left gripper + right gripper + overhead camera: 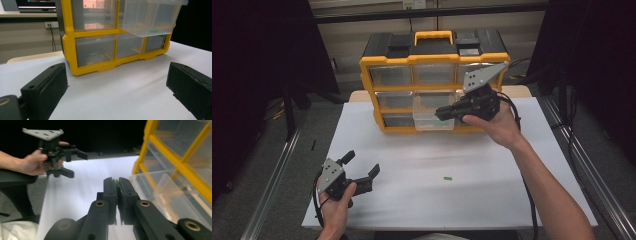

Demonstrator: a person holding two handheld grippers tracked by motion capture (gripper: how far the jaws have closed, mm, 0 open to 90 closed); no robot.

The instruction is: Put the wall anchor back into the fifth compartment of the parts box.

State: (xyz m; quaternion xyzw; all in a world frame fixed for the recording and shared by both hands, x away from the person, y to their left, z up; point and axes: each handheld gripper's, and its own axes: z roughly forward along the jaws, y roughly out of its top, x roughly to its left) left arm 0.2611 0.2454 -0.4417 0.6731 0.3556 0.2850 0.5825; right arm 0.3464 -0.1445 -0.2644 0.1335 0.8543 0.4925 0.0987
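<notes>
A yellow and black organizer (412, 90) with clear drawers stands at the back of the white table (492, 200). One clear drawer (428, 121) in its middle column is pulled out. My right gripper (440, 113) hovers at that drawer's front, shut on a small green piece (116, 182) pinched between its jaws beside the open drawer (160, 195). Another green piece (154, 30) lies inside the drawer. A third green piece (447, 177) lies on the table. My left gripper (362, 164) is held low at the front left, open and holding nothing, facing the organizer (92, 70).
Metal rails run along both sides of the table, with dark curtains beyond. The organizer has a yellow carry handle (433, 36) on top. The hand holding the left gripper (61, 161) appears far off in the right gripper view.
</notes>
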